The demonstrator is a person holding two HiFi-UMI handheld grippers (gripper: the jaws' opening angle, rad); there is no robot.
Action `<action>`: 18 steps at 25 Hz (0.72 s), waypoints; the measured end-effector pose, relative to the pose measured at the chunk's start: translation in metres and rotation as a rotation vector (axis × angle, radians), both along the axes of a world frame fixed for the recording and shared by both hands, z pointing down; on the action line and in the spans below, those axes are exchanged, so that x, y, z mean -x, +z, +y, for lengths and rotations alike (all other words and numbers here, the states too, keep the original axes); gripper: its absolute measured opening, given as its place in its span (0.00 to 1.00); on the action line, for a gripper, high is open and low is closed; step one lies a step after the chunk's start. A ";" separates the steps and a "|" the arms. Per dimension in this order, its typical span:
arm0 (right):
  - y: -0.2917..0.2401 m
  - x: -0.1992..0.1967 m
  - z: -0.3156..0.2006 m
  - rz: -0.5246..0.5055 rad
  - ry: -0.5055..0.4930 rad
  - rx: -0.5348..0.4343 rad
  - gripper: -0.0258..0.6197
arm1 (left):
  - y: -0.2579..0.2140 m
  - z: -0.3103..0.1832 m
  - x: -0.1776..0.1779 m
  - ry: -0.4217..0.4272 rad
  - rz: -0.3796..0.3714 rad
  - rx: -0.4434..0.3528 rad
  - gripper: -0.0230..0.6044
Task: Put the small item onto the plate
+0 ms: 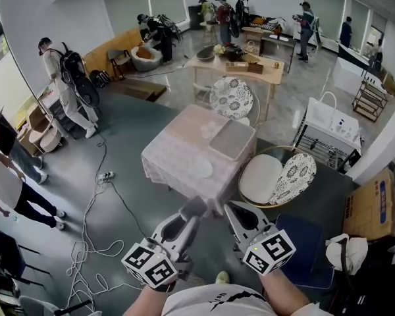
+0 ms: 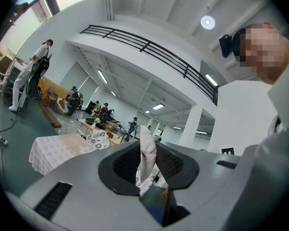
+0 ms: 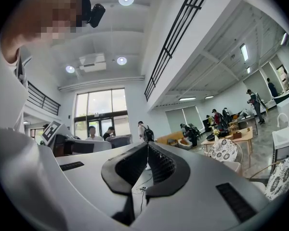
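My left gripper is held low, close to my body, and is shut on a small pale, flat item that stands upright between its pads. My right gripper hangs beside it with its jaws shut and nothing between them; in the right gripper view the pads meet edge to edge. Ahead stands a square table with a pink cloth. On its near side lies a small white plate, and a grey tray rests at the far right corner. Both grippers are well short of the table.
A round chair with a patterned cushion stands to the right of the table, another one behind it. Cables trail over the floor at left. A blue box and a cardboard box sit at right. Several people stand around the room.
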State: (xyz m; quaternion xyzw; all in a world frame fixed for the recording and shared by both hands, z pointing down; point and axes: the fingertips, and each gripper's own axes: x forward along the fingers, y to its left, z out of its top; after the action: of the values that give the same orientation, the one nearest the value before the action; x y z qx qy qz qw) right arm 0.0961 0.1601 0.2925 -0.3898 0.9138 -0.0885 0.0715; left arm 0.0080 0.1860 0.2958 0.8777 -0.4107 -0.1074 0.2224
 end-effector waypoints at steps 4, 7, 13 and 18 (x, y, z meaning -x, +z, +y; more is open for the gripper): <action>0.001 -0.004 -0.015 -0.011 0.005 0.007 0.06 | 0.000 -0.016 -0.006 -0.014 -0.030 -0.019 0.18; 0.006 -0.003 -0.032 -0.014 0.008 0.007 0.06 | 0.002 -0.033 -0.007 -0.028 -0.042 -0.030 0.18; 0.012 0.008 -0.073 -0.017 0.031 0.012 0.06 | 0.009 -0.075 0.004 -0.028 -0.031 -0.033 0.18; 0.016 0.026 -0.121 -0.012 0.057 0.014 0.06 | 0.019 -0.127 0.021 -0.015 -0.023 -0.029 0.18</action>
State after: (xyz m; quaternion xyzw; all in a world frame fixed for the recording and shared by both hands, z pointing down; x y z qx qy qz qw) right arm 0.0698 0.0390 0.3082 -0.4158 0.9012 -0.0950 0.0768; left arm -0.0130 0.0589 0.3151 0.8790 -0.4180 -0.1051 0.2040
